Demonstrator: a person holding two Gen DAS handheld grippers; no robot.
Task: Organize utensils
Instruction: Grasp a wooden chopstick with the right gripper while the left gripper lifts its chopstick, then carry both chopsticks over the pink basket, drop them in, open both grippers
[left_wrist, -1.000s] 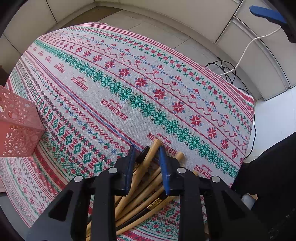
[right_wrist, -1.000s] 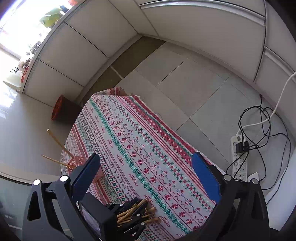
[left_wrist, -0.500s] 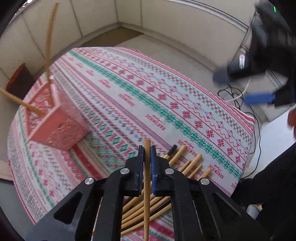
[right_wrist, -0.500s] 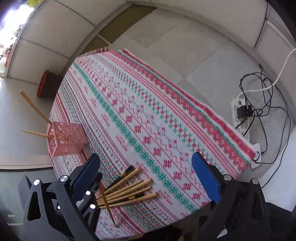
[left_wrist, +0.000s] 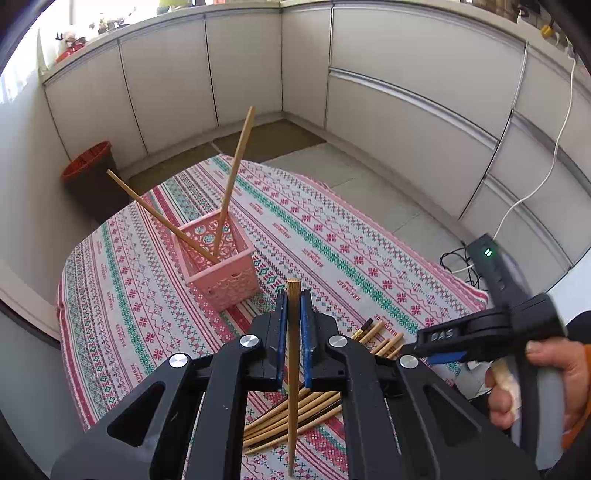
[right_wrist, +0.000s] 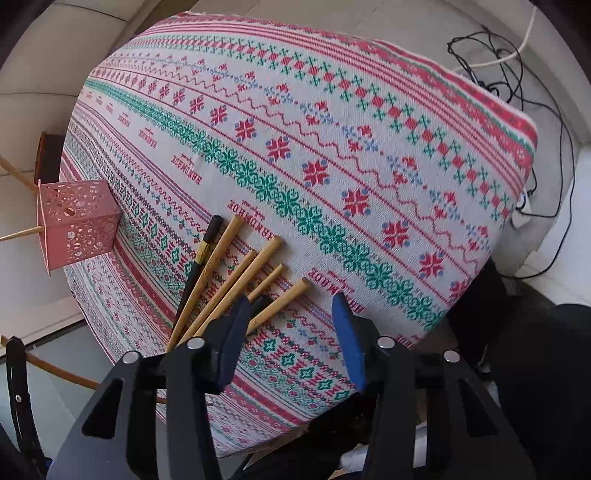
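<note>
left gripper (left_wrist: 291, 325) clamps one chopstick (left_wrist: 293, 369), raised near holder (left_wrist: 218, 266) | right gripper (right_wrist: 288, 336) wide, over pile (right_wrist: 236, 280) | holder: two sticks (left_wrist: 232, 181) inside, leaning

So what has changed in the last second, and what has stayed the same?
The left gripper closed its jaws on one wooden chopstick, lifted it off the pile and turned toward the pink basket. The right gripper came down over the remaining chopsticks, jaws open as before. The basket holds two chopsticks as before, and the tablecloth is unchanged.
</note>
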